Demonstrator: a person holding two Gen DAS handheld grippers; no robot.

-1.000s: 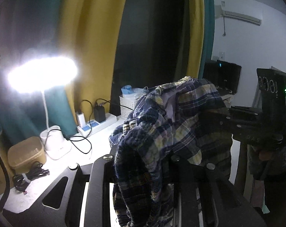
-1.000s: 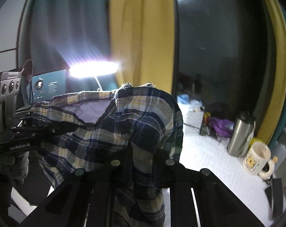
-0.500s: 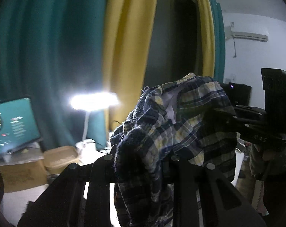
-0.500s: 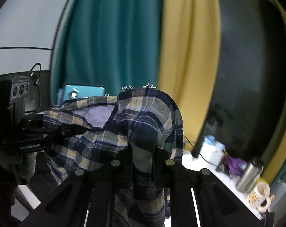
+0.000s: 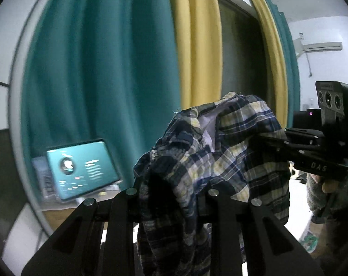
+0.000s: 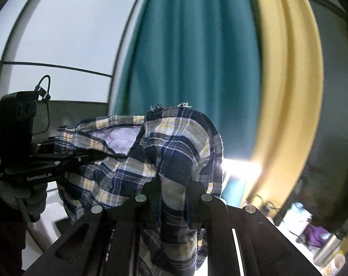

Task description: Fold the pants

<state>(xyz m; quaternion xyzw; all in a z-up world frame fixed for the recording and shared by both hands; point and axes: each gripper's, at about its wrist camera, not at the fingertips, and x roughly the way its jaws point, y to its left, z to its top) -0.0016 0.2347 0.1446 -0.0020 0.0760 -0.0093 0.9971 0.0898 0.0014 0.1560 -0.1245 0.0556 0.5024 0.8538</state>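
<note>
both grippers pinch the pants (image 5: 222, 161) in mid-air: left gripper (image 5: 174, 197) at 6 o'clock, right gripper (image 5: 272, 138) at 3; the cloth spans between them, bulk hanging toward 6

One pair of plaid pants (image 5: 229, 161). Two grippers: the left gripper (image 5: 171, 197) and the right gripper (image 6: 172, 197), each clamped on the cloth. Two gloved hands, one (image 5: 328, 188) under each handle, the other (image 6: 24, 197). One lit screen (image 5: 82, 170). One air conditioner (image 5: 321, 46). One steel flask (image 6: 328, 248).
</note>
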